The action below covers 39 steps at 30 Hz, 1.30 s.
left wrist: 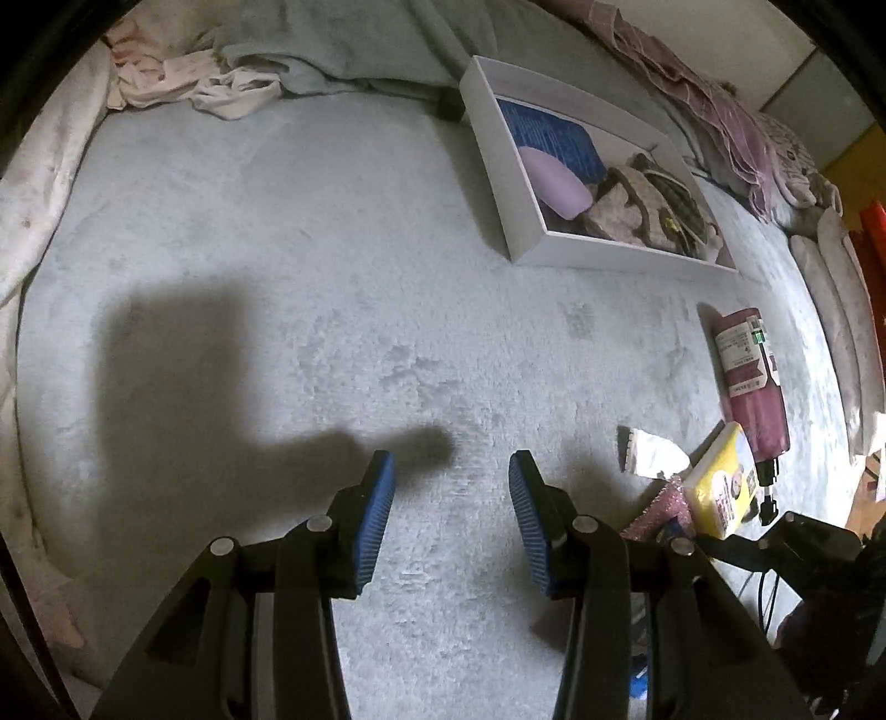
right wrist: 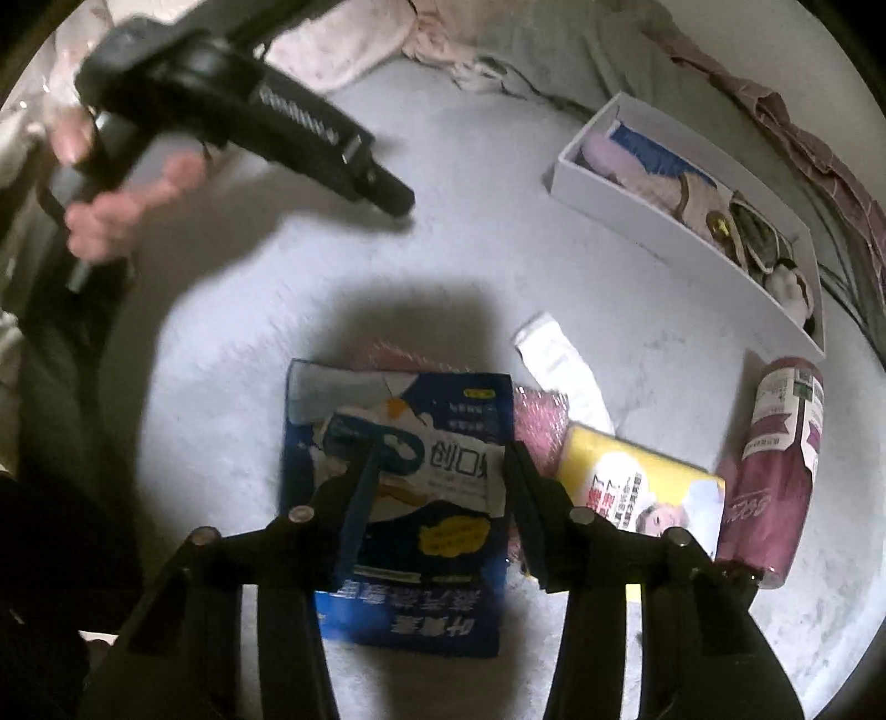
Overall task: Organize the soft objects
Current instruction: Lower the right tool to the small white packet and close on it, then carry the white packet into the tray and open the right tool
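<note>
A white box [left wrist: 526, 243] lies on the grey bed cover and holds a blue pack [left wrist: 554, 138], a lilac pouch [left wrist: 554, 183] and patterned bags [left wrist: 653, 210]; it also shows in the right wrist view [right wrist: 653, 232]. My left gripper [left wrist: 451, 476] is open and empty over bare cover. My right gripper [right wrist: 440, 459] is open, its jaws on either side of a blue printed packet [right wrist: 410, 498] that lies flat. Beside it lie a yellow packet [right wrist: 637, 493], a pink glittery item [right wrist: 540, 426], a white sock-like piece [right wrist: 565, 365] and a maroon roll [right wrist: 781, 465].
Crumpled pale clothes [left wrist: 183, 83] and a grey-green blanket [left wrist: 343, 50] lie at the far edge. Pink fabric [left wrist: 731, 122] and cushions [left wrist: 841, 310] line the right side. The left gripper's body and the hand on it [right wrist: 232, 111] cross the upper left of the right wrist view.
</note>
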Motion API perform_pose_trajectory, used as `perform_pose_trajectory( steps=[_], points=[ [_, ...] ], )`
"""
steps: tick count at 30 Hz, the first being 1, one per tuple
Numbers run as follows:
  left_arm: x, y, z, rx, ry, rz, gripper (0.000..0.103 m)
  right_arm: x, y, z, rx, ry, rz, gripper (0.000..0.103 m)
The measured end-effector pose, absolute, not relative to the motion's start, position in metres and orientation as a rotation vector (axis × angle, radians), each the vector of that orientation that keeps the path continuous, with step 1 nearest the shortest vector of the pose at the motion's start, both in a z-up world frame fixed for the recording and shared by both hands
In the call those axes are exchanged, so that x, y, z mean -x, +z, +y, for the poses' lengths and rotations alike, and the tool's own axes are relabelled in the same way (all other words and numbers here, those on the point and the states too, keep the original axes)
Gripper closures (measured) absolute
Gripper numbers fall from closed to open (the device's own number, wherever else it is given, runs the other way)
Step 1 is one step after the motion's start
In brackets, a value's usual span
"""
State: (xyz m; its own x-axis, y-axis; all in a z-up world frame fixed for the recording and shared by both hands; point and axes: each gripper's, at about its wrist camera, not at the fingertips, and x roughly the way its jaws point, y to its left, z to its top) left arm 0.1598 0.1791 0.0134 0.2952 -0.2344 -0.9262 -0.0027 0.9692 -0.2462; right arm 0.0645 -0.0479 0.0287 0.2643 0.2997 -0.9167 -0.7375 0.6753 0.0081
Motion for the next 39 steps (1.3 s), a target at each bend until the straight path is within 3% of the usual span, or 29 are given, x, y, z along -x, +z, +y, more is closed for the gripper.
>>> perform_pose_trajectory(
  steps=[3, 5, 12, 24, 39],
  points=[
    [-0.161, 0.012, 0.179, 0.222, -0.158, 1.266, 0.061, -0.063, 0.028, -0.051, 0.481, 0.727, 1.085, 0.067],
    [-0.162, 0.011, 0.178, 0.223, -0.155, 1.269, 0.061, -0.062, 0.029, -0.052, 0.48, 0.715, 1.083, 0.079],
    [-0.169, 0.009, 0.159, 0.187, -0.221, 1.281, 0.061, -0.068, 0.032, -0.064, 0.38, 0.693, 1.111, 0.092],
    [-0.179, 0.014, 0.115, 0.174, -0.457, 1.254, 0.061, -0.092, 0.052, -0.103, 0.135, 0.552, 1.081, 0.092],
    [-0.182, -0.003, 0.065, 0.001, -0.507, 1.329, 0.061, -0.101, 0.057, -0.141, 0.068, 0.469, 0.996, 0.092]
  ],
)
